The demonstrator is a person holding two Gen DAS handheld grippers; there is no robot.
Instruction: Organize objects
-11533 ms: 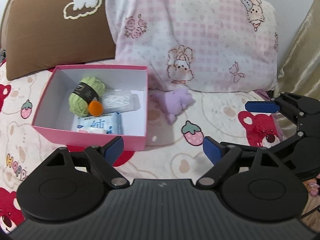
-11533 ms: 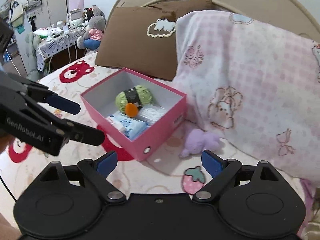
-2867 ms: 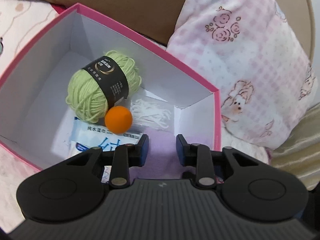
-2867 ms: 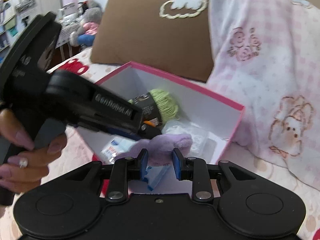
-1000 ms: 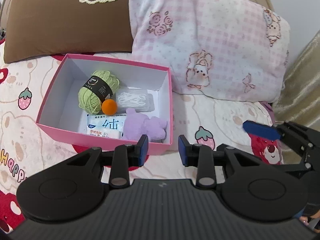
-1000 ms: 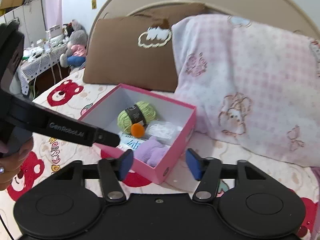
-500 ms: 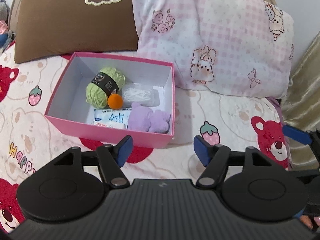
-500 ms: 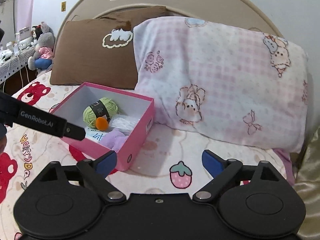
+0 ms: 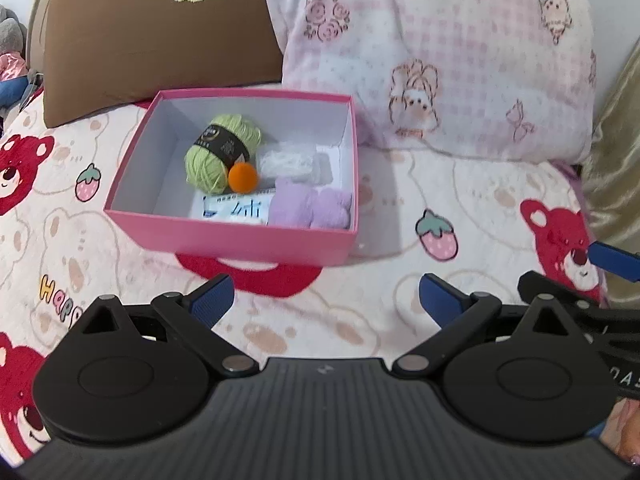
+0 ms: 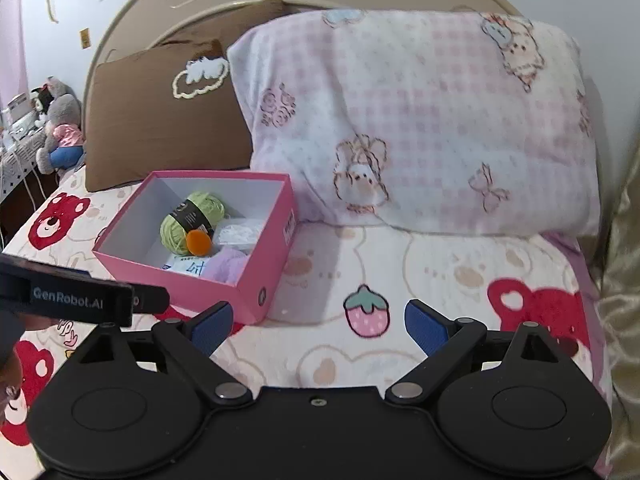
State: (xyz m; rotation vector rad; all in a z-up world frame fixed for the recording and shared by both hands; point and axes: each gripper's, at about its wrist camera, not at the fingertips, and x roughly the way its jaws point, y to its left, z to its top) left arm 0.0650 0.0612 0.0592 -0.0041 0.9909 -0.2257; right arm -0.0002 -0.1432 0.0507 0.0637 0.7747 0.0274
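Observation:
An open pink box (image 9: 224, 236) (image 10: 260, 276) stands on the bed. Inside lie a green yarn ball (image 9: 220, 152) (image 10: 188, 222), an orange ball (image 9: 243, 176) (image 10: 198, 242), a clear bag of white string (image 9: 292, 162) (image 10: 240, 232), a tissue packet (image 9: 236, 208) (image 10: 188, 268) and a purple plush toy (image 9: 310, 204) (image 10: 228, 266). My left gripper (image 9: 326, 300) is open and empty, in front of the box. My right gripper (image 10: 318, 322) is open and empty, to the right of the box.
A brown pillow (image 9: 152, 36) (image 10: 160, 120) and a pink checked pillow (image 9: 432, 56) (image 10: 420, 120) lean on the headboard behind the box. The bedsheet (image 9: 400, 200) has bear and strawberry prints. A gold curtain (image 9: 616, 160) hangs at the right. Stuffed toys (image 10: 60, 128) sit far left.
Both grippers have pulled back from the box and opened wider. The purple plush toy, earlier held over the box, now lies inside it.

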